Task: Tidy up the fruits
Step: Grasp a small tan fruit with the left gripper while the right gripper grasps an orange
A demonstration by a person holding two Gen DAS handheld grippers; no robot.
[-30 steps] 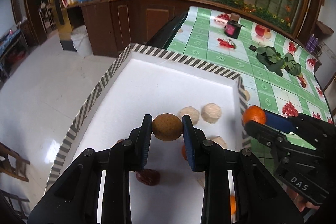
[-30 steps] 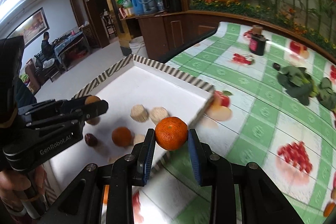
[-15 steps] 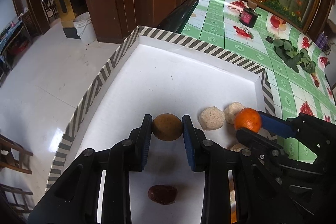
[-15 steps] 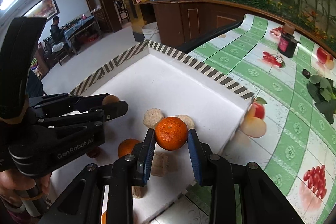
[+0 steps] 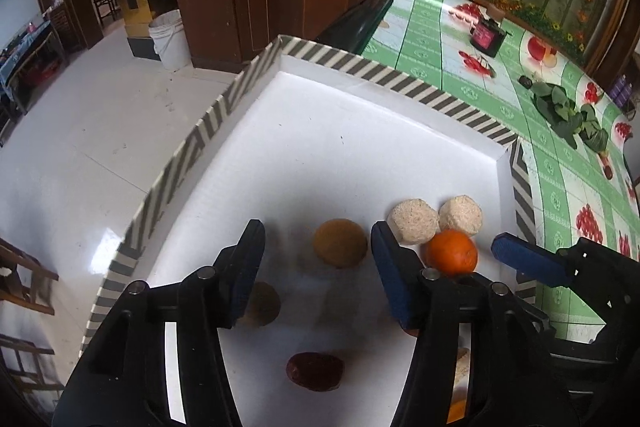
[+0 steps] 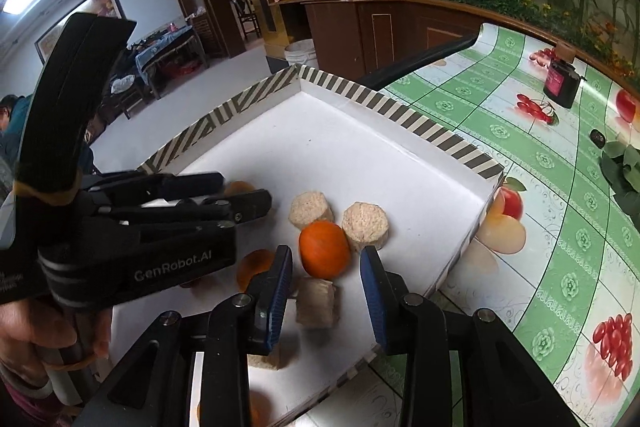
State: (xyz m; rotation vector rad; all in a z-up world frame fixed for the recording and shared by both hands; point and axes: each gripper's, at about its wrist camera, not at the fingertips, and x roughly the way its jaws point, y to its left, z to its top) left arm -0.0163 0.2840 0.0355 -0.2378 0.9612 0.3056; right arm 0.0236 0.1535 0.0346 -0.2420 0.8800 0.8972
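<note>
Where the white tray (image 5: 360, 131) sits on the tabletop (image 5: 560, 187), its floor is smooth and matte and its low walls carry a grey-and-cream striped rim. The left gripper (image 5: 318, 259) has just been opening: its blue ribbed pads stand clear of the round, rough-skinned brown fruit (image 5: 340, 242), which lies between them on the tray floor. The right gripper (image 6: 325, 277) has also just eased apart, and the glossy orange (image 6: 324, 249) sits between its pads with a gap on each side. Two pale, grainy, faceted pucks (image 5: 414, 221) rest just behind the orange, touching it, near the tray's right wall. A wrinkled dark red fruit (image 5: 315, 371) lies nearer the camera. The tabletop wears a shiny green checked oilcloth printed with fruit; beyond are dark wood cabinets and a pale tiled floor (image 5: 80, 155). The tray's far half lies bare, while its left wall overhangs the floor
</note>
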